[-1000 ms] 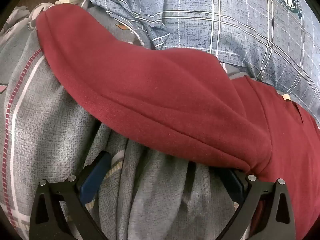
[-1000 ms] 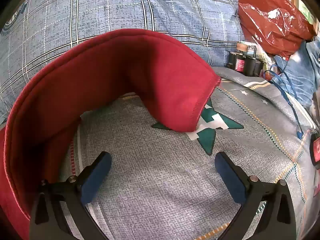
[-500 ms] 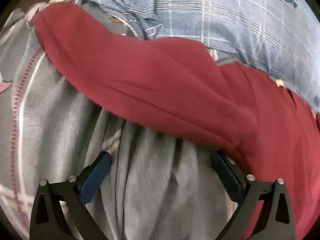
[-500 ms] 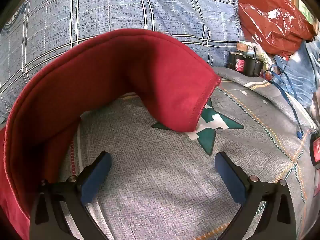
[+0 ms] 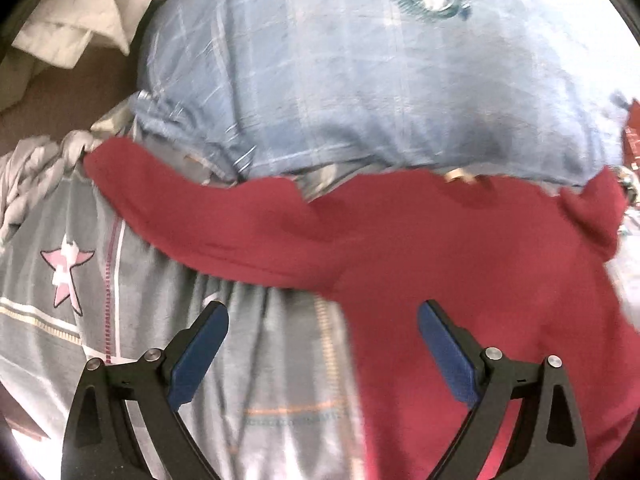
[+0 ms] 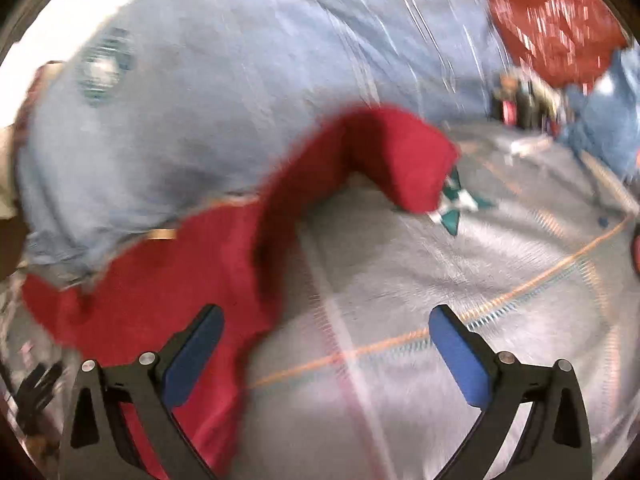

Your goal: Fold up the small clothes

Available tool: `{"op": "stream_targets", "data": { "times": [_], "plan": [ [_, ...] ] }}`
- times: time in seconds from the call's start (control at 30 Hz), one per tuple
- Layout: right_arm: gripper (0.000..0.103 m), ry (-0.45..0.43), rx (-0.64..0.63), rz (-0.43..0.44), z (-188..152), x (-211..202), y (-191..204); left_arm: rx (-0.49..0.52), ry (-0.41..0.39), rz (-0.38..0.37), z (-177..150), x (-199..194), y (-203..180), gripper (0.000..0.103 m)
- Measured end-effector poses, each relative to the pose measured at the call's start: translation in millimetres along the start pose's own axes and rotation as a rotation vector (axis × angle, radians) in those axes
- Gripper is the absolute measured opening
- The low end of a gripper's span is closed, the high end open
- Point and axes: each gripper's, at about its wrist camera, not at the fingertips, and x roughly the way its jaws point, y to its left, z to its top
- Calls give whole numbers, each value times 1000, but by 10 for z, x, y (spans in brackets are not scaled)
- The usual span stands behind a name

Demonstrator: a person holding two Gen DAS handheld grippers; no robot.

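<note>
A dark red garment point(image 5: 440, 248) lies spread on the grey patterned bedsheet point(image 5: 132, 280), one sleeve stretching left. In the right wrist view the red garment point(image 6: 192, 272) lies at left, its other sleeve point(image 6: 384, 152) curling up and right. My left gripper point(image 5: 322, 344) is open and empty above the sleeve's base, its right finger over the red cloth. My right gripper point(image 6: 326, 348) is open and empty, its left finger over the garment's edge, the rest over bare sheet. Both views are motion-blurred.
A blue plaid pillow point(image 5: 360, 80) lies just behind the garment, also in the right wrist view point(image 6: 224, 92). A red plastic bag point(image 6: 552, 20), small bottles point(image 6: 520, 100) and blue cloth point(image 6: 600, 128) are at far right. White cloth point(image 5: 68, 28) lies at far left.
Both grippers have pulled back and up from the garment, so more of it and the pillow shows. The left view shifted right, toward the garment's body. Both stay open.
</note>
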Motion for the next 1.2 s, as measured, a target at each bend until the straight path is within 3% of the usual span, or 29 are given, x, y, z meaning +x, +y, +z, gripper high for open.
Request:
{"op": "stream_targets", "data": {
  "times": [0.1,0.23,0.5,0.67,0.83,1.2],
  "plan": [
    [103,-24,-86,54,-6,-520,259,-8,-17,-59,37,-229,-44,96],
    [103,-64,-157,192,-26,-1171,576,-2,-36,-94,41,-436,-68,96],
    [103,-57,-228,394,-145,-1729,1038,24,-42,-82,-11,-578,-59,96],
    [103,-94,-305,283,-189,-1413,1346,6,-24,-58,139,-386,-145,96],
    [103,-36,-359,232,-320,-852,1580,-9,-37,-41,227,-254,-162,96],
    [103,3,-353,190,-410,215,1967,-54,-35,-19,397,286,-62,96]
  ]
}}
